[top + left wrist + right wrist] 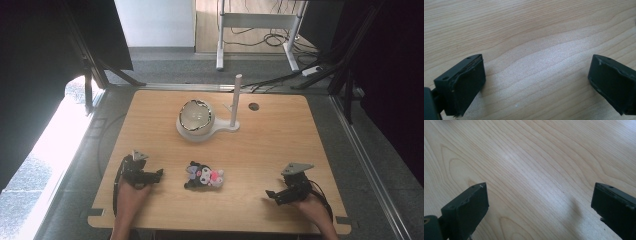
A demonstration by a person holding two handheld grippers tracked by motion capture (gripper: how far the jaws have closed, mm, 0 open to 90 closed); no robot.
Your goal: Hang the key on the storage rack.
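Note:
A small black plush toy with pink and white patches lies on the wooden table, near the front middle. A round glossy ball sits in a white stand that has an upright white post, at the back middle. My left gripper rests low at the front left, just left of the toy, and is open. Its jaws stand wide apart over bare wood. My right gripper sits at the front right, open, with bare wood between its jaws.
A small dark round hole marks the table near its back right. Black frame bars and curtains flank both sides. A white table leg frame and cables lie on the floor beyond the far edge.

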